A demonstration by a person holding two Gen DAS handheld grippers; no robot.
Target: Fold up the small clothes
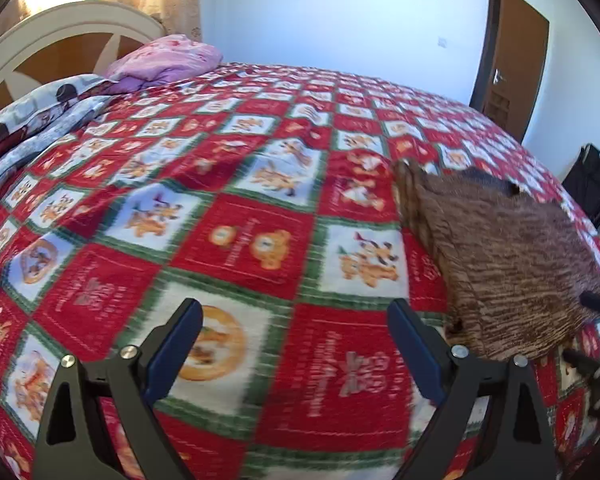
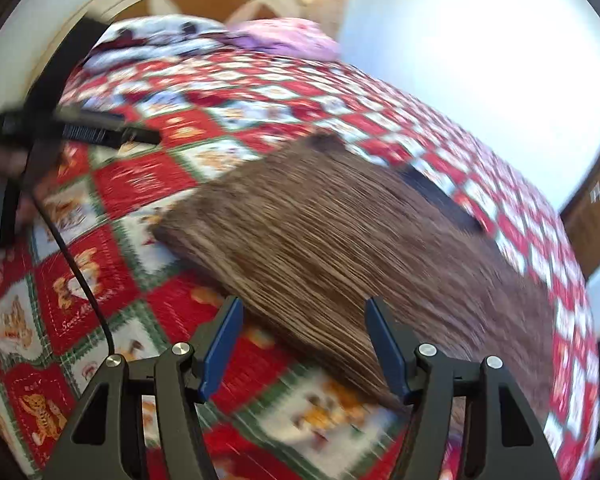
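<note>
A brown striped garment point(image 1: 500, 264) lies flat on the red, green and white patchwork quilt point(image 1: 236, 232), with a dark band along its far edge point(image 2: 440, 196). My left gripper point(image 1: 296, 316) stands open over bare quilt, to the left of the garment, with nothing between its fingers. My right gripper point(image 2: 305, 308) is open above the near edge of the garment point(image 2: 340, 232), and its pads do not press on the cloth. The right gripper's dark fingertips point(image 1: 596, 303) show at the right edge of the left wrist view. The left gripper's fingers point(image 2: 100, 133) show at upper left in the right wrist view.
A grey patterned pillow point(image 1: 40, 116) and a pink one point(image 1: 168, 58) lie by the white headboard point(image 1: 60, 24). A brown door point(image 1: 512, 60) and a black bag point(image 1: 592, 184) stand beyond the bed's far side. A black cable point(image 2: 84, 280) trails over the quilt.
</note>
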